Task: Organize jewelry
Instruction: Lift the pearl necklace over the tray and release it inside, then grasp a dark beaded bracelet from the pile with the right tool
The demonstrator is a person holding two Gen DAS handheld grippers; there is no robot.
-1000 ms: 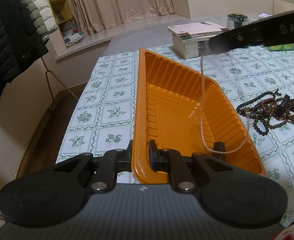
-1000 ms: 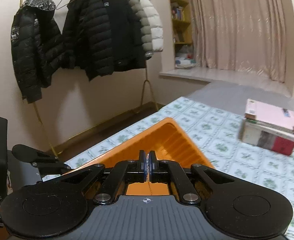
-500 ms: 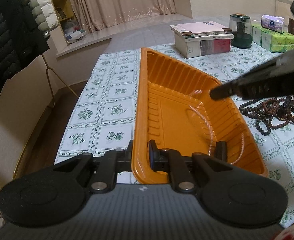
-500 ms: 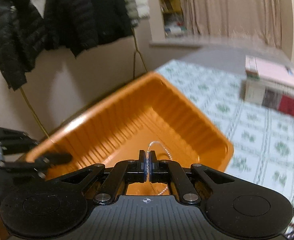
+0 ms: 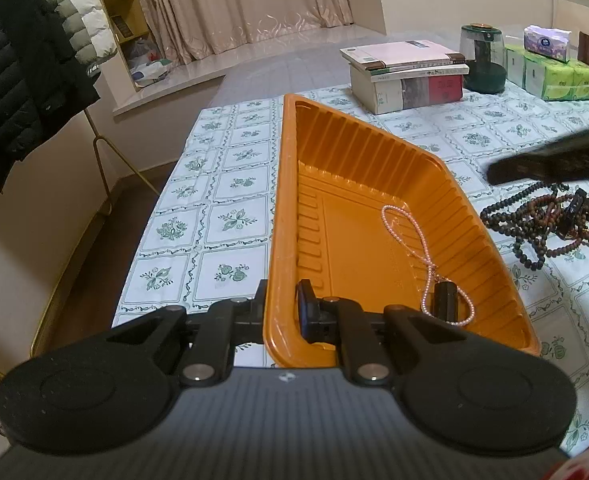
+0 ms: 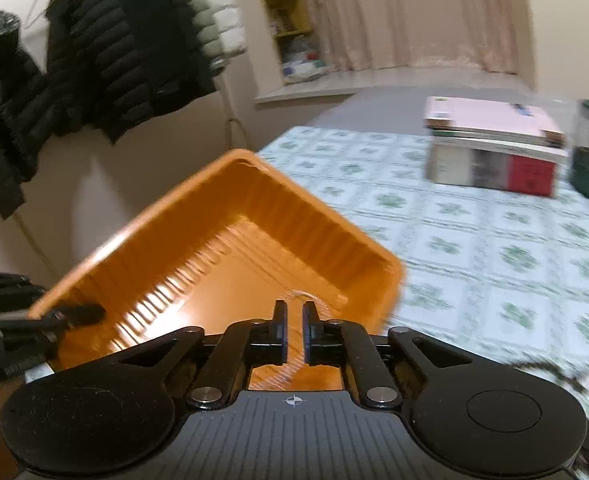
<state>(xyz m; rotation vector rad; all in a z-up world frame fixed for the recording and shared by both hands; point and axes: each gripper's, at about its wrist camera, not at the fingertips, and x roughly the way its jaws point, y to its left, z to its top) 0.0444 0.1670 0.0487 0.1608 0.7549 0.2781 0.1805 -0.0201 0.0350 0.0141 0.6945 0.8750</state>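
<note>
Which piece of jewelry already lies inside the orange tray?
The pale pink bead necklace, alone on the orange tray's floor; the dark bead strands lie tangled on the tablecloth beside it.

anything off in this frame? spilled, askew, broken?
Nothing damaged. The pink bead necklace lies in the orange tray. Only untidy spot: dark bead strands tangled in a heap on the tablecloth beside the tray, not yet sorted.

An orange ribbed tray (image 5: 374, 160) sits on a white tablecloth (image 5: 230, 220) printed with green floral squares. Inside lies a pale pink bead necklace (image 5: 418, 240); beside it, dark brown and reddish bead strands (image 5: 542, 220). Black grippers, pink-covered books (image 5: 406, 52), beige curtains (image 5: 238, 0).
</note>
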